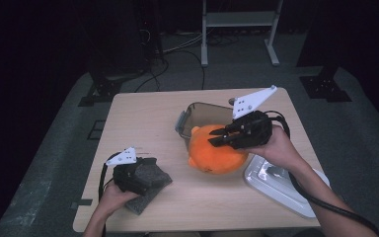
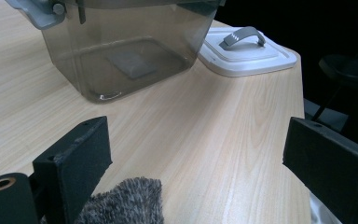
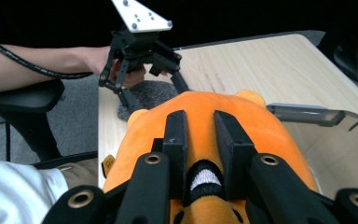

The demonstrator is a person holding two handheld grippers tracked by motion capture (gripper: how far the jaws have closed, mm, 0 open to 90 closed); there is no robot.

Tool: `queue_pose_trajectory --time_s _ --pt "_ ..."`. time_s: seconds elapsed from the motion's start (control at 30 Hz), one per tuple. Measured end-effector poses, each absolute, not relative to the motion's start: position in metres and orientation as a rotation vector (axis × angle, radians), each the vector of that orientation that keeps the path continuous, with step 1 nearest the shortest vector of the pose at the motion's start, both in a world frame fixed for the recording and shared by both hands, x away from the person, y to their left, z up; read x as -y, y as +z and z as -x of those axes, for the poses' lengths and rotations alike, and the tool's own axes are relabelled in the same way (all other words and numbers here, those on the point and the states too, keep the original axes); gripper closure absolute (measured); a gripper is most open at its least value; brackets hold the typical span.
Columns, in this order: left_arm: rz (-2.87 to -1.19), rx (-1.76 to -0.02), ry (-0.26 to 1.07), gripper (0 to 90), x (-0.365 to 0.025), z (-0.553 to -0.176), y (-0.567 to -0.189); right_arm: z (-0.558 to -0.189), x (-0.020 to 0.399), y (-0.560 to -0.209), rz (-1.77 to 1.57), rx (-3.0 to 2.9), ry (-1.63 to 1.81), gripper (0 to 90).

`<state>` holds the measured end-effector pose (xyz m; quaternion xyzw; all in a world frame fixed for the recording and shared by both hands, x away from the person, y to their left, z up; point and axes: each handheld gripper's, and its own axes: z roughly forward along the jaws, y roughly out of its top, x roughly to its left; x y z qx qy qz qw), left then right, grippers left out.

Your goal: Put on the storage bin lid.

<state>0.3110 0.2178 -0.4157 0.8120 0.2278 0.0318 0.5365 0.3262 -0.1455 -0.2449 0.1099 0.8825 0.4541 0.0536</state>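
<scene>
Grey fuzzy cloth (image 1: pixel 150 185) lay at the desk's (image 1: pixel 143 118) near left corner, under the left gripper (image 2: pixel 196 154), whose fingers (image 2: pixel 81 154) stood wide apart with only the cloth's edge between them. Further right, the orange plush toy (image 1: pixel 217 153) hung against the near rim of the clear smoky bin (image 1: pixel 197 111), pinched by a fold in the right gripper (image 3: pixel 204 140), its fingers (image 3: pixel 176 137) narrowed on the fabric. A white lid (image 1: pixel 276 185) with a grey handle rested at the desk's right edge.
</scene>
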Motion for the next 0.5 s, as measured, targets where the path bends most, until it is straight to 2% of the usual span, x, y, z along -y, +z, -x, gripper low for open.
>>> queue_pose_trajectory --time_s 0.5 --pt "-1.944 -0.538 0.072 6.7 -0.216 -0.311 -0.417 -0.348 0.14 -0.226 -0.349 -2.651 1.362 74.6"
